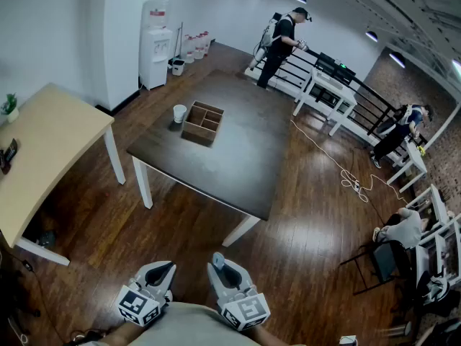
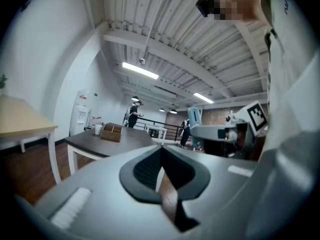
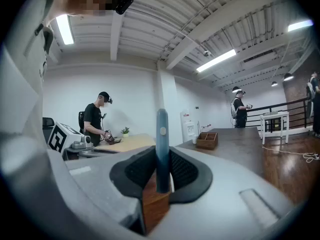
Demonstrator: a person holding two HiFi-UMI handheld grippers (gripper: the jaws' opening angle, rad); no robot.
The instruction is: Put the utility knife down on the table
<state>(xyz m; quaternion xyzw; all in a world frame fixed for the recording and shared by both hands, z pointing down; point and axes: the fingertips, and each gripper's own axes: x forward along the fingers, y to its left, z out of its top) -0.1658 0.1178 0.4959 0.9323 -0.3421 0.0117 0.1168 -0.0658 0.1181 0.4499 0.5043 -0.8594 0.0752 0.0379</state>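
Two grippers held near level: right gripper (image 3: 161,176) jaws pinch one utility knife (image 3: 162,134), left gripper (image 2: 161,171) jaws pressed together; one surface (image 1: 238,157) w/ one box (image 1: 202,122), one cup (image 1: 179,112).

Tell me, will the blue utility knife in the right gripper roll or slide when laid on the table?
The utility knife looks stiff: it stands straight between the jaws. Slim and seemingly flat-sided, it probably won't roll; its smooth casing might slide.

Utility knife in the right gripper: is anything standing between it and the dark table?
Nothing visible. Only wood floor lies between the utility knife, clamped in the right gripper, and the dark table; its wooden box and cup sit at the far end.
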